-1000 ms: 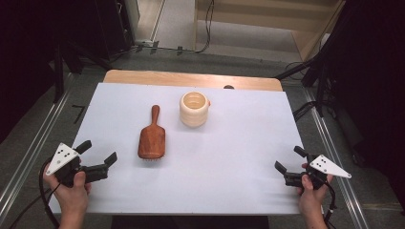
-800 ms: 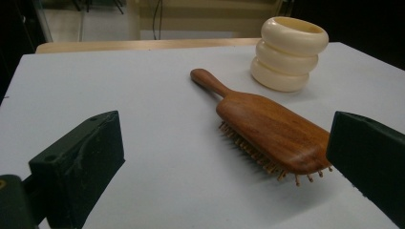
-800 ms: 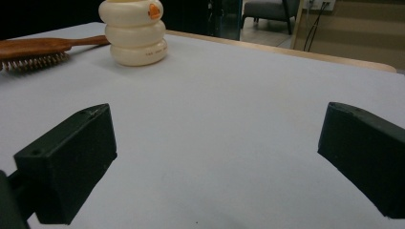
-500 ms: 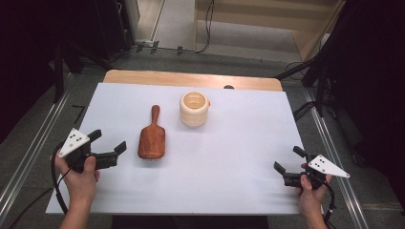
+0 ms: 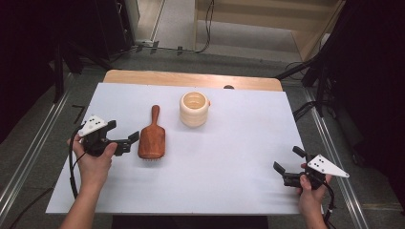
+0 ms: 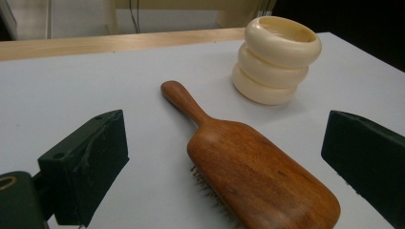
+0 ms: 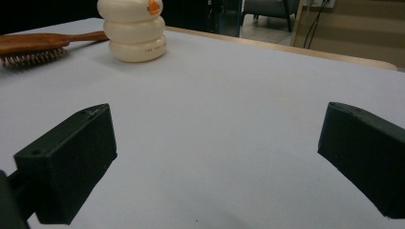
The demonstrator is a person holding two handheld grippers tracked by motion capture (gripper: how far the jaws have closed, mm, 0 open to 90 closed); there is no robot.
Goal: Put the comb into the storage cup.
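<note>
Left gripper (image 5: 125, 140) fingers spread, just left of hairbrush (image 5: 152, 138); should straddle paddle evenly before pinching. Right gripper (image 5: 287, 166) fingers spread, idle near counter (image 5: 229, 157) edge.

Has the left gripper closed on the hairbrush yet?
No: in the left gripper view the left gripper has its jaws wide apart, with the wooden hairbrush lying untouched on the table between them.

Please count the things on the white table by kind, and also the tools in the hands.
Wooden hairbrush: 1
Cream ribbed cup: 1
Hand-held tools, left tool and right tool, both open: 2
Total: 4
</note>
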